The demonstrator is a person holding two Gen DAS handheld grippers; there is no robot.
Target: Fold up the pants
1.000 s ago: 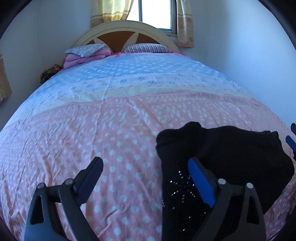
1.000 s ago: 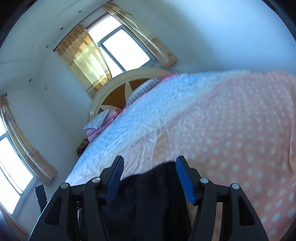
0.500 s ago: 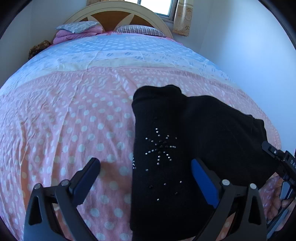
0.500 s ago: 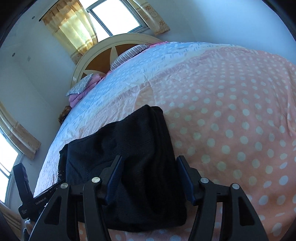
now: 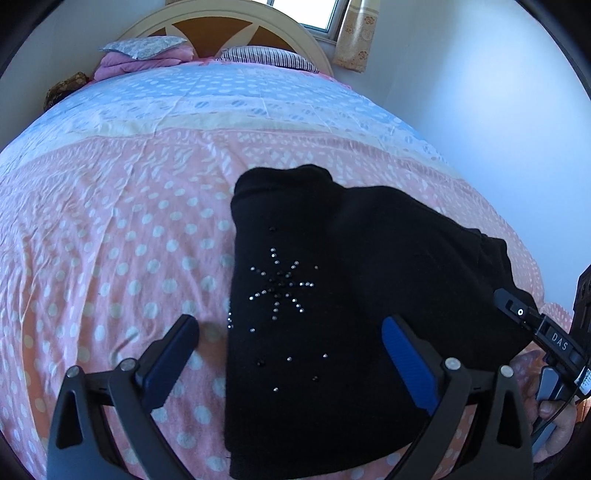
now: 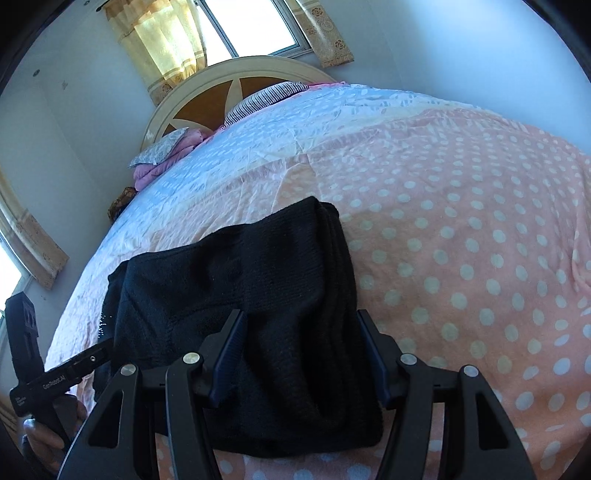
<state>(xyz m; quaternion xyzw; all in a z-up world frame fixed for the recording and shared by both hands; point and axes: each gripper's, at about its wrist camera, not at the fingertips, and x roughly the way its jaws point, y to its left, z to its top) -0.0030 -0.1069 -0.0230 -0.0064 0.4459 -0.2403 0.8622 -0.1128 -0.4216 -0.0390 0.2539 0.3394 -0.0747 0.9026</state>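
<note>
Near edge of the black pants (image 5: pixel 332 295) behind the left gripper (image 5: pixel 291 350), off-frame below

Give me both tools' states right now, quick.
Left tool: open, jaws just widened, holding nothing, above the black pants.
Right tool: open, pads clear of the pants, holding nothing.

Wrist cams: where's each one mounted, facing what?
Left wrist: on the left claw, angled down over the black pants toward the headboard; own open fingers, plus the other hand at right.
Right wrist: on the right claw, same aim over the pants' right part; own fingers, other tool at left.
Shared: pants, bedspread, headboard.
</note>
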